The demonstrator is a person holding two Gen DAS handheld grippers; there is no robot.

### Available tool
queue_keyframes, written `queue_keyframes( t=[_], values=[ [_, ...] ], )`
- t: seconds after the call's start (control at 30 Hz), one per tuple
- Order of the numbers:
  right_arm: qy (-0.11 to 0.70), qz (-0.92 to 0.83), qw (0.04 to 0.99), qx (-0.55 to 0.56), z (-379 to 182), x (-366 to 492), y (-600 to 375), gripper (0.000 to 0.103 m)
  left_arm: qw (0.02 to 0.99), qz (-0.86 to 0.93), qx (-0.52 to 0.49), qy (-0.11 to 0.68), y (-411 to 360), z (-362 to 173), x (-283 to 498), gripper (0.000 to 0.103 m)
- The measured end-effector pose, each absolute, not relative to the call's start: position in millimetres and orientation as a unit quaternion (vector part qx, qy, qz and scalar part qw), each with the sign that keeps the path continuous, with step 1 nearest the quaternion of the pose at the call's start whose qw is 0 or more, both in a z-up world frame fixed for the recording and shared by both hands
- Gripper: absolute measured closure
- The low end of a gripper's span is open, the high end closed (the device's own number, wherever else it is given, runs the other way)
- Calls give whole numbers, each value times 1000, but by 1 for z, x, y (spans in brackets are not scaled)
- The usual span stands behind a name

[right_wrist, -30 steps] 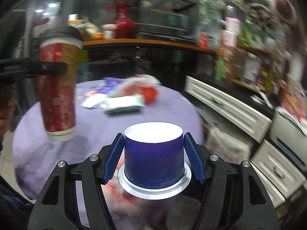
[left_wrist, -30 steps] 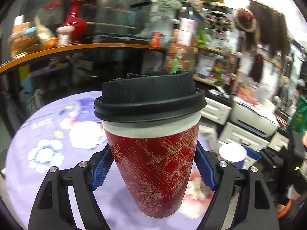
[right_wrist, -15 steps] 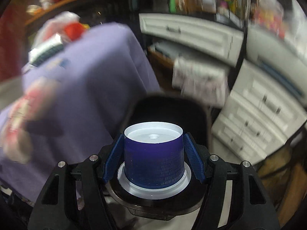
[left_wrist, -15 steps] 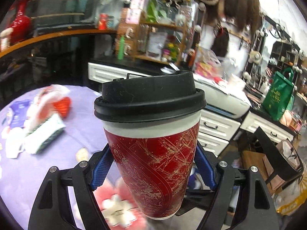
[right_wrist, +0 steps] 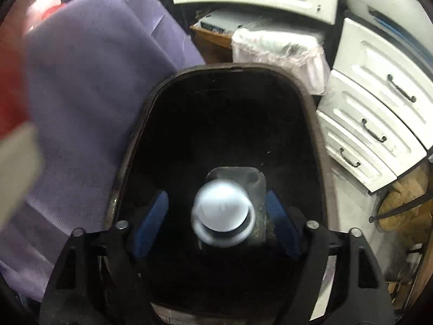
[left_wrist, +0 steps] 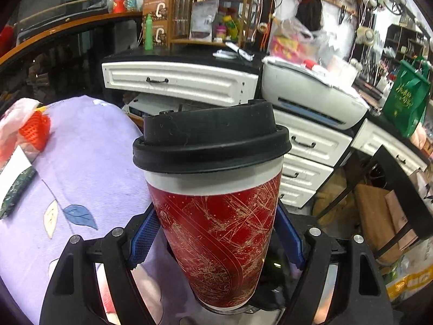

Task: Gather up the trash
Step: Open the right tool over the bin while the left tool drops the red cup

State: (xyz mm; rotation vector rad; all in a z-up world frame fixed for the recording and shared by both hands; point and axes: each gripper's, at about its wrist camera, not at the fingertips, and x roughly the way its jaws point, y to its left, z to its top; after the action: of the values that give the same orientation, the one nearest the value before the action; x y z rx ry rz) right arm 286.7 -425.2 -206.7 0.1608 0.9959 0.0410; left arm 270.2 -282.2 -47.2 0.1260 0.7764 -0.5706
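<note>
A red paper cup (left_wrist: 216, 216) with a black lid stands upright between the blue pads of my left gripper (left_wrist: 216, 239), which is shut on it beyond the table's edge. My right gripper (right_wrist: 216, 224) points down into a black bin (right_wrist: 130, 146). Its jaws are opening, and the pads stand clear of the blue cup (right_wrist: 223, 211). That cup, upside down and blurred, is dropping away inside the bin. The red cup (right_wrist: 10, 103) shows as a blur at the left edge of the right wrist view.
A round table with a purple cloth (left_wrist: 81, 162) lies left of the bin, with an orange net (left_wrist: 35, 130) and wrappers on it. White drawers (right_wrist: 379, 108) and a printer (left_wrist: 311, 89) stand behind. A white plastic bag (right_wrist: 278, 46) sits past the bin.
The right gripper swung down from the table to over the black bin and let go of the blue cup, which falls away. The left gripper carried the red cup right, past the table's edge.
</note>
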Motion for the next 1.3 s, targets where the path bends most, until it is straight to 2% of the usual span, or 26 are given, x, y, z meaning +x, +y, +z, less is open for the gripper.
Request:
queue_keyframes(
  t=[0.3, 0.87, 1.13, 1.3],
  values=[
    [439, -37, 896, 62, -175, 236, -456, 26, 867, -269, 81, 411, -307, -79, 286, 26],
    [419, -149, 890, 101, -172, 153, -517, 26, 825, -296, 148, 459, -363, -144, 274, 25],
    [411, -171, 889, 107, -163, 137, -527, 25, 809, -333, 150, 460, -364, -141, 258, 15],
    [403, -170, 893, 106, -155, 137, -522, 25, 814, -346, 134, 446, -355, -123, 250, 13]
  ],
)
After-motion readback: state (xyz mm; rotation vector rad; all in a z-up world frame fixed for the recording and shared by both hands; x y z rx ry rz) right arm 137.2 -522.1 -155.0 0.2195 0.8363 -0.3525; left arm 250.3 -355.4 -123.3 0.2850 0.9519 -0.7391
